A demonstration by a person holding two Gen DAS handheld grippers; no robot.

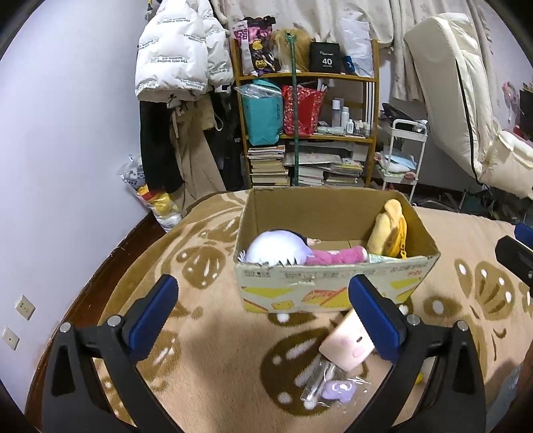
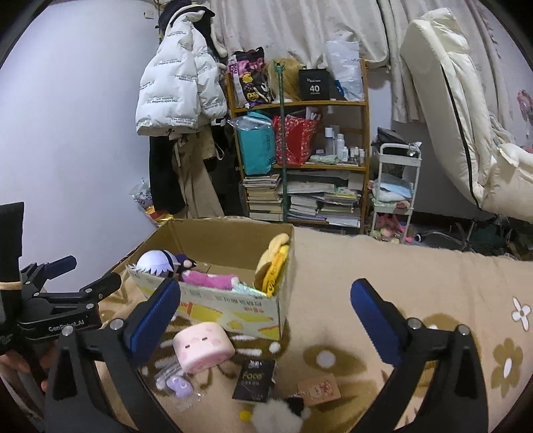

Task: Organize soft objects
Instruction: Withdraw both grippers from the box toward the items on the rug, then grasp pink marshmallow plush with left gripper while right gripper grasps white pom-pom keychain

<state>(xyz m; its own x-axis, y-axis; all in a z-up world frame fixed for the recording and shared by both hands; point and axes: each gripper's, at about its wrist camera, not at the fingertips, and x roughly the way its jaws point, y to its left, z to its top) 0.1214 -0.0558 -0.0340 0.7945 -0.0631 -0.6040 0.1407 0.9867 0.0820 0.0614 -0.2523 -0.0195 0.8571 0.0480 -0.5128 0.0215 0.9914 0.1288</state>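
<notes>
Premises: a lived-in bedroom in a home. A bed [image 2: 399, 283] under a beige flower-patterned blanket fills the foreground. A wooden shelf [image 2: 299, 103] holds bags, bottles and stacked books [image 2: 266, 200]. A white puffer jacket [image 2: 176, 90] hangs by the plain wall. Curtains [image 2: 299, 30] cover the far side; a small white trolley [image 2: 396, 180] and a propped mattress [image 2: 443, 100] stand alongside.

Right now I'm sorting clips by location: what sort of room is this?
Most likely a lived-in bedroom: a floral blanket covers what seems to be a bed, a white puffer jacket hangs by the wall, and a cluttered shelf holds books and bottles.
</notes>
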